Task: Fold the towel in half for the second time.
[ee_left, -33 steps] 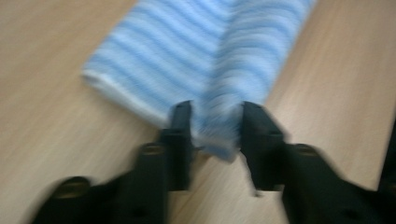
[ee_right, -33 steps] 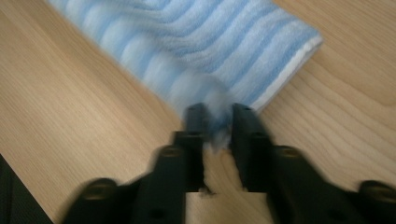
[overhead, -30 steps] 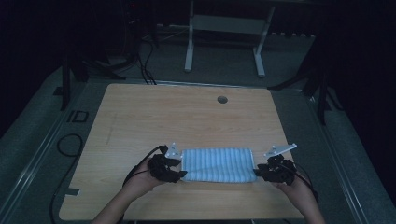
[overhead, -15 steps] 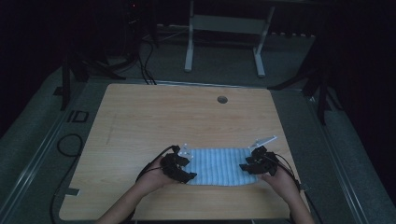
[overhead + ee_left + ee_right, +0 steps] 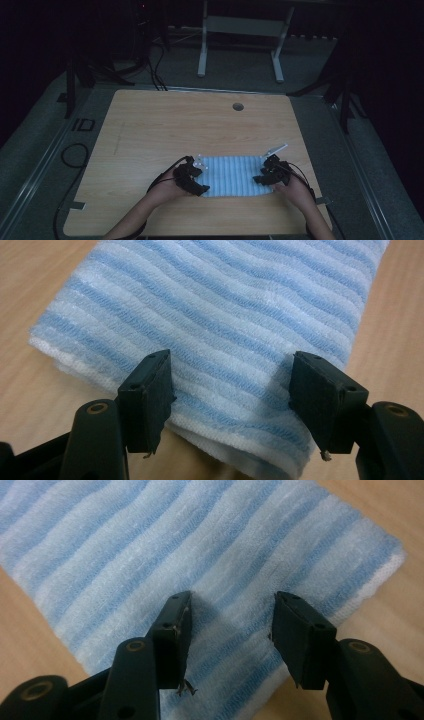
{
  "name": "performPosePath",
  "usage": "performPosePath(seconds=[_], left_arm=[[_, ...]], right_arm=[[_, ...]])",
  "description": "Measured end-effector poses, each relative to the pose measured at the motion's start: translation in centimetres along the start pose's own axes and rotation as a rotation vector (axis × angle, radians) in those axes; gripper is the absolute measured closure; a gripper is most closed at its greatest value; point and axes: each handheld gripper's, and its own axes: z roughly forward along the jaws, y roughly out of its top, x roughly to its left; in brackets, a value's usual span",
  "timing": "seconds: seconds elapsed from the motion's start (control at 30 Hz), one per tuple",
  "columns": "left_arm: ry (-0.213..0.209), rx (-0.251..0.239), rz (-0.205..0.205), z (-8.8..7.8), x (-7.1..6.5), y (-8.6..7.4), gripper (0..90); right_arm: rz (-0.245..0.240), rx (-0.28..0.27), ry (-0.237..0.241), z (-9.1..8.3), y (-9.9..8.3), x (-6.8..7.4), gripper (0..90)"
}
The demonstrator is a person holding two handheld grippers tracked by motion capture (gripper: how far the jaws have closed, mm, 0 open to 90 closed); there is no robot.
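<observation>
A folded towel with blue and white stripes [image 5: 231, 175] lies flat on the wooden table [image 5: 200, 125] near its front edge. My left gripper [image 5: 196, 181] sits at the towel's left end and my right gripper [image 5: 261, 176] at its right end. In the left gripper view the left gripper [image 5: 232, 371] stands open, its pads apart above the towel [image 5: 210, 300] near a folded edge. In the right gripper view the right gripper [image 5: 233, 605] is open over the towel [image 5: 150, 540] close to a corner. Both pairs of jaws have just been opening; the towel lies under the gaps, not pinched.
A round hole [image 5: 238, 106] is in the table near its far edge. Cables [image 5: 75, 155] lie on the floor to the left, and a white frame [image 5: 240, 25] stands beyond the table. The person's forearms [image 5: 145, 210] come in over the front edge.
Both grippers have moved inward and down onto the towel's ends. The towel now lies flat between them, and the jaws stand wider.
</observation>
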Motion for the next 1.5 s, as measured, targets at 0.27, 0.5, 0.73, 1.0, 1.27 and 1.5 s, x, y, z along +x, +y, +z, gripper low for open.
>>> performPosePath(seconds=[0.27,0.5,0.73,1.0,1.27,1.5], left_arm=[[0.025,0.01,-0.049,-0.4,2.8,-0.1,33.6],[0.044,-0.001,-0.092,-0.8,5.2,-0.5,33.6],[0.058,0.0,-0.108,-1.1,6.5,-0.8,33.4],[0.082,0.012,-0.126,-1.4,7.8,-1.0,32.8],[0.094,0.018,-0.189,-1.6,9.6,-1.6,32.4],[0.117,0.001,-0.194,-2.2,9.8,-1.8,32.4]], right_arm=[[-0.014,0.012,0.003,1.4,3.2,-0.6,49.1],[-0.004,0.004,0.017,2.5,5.4,-1.1,48.0],[-0.003,0.006,0.025,3.3,6.9,-1.3,45.4],[-0.007,0.019,0.009,3.9,8.5,-1.2,44.8],[0.009,0.009,0.002,4.6,9.7,-1.4,44.2],[0.008,0.012,0.004,4.7,10.2,-1.0,40.3]])
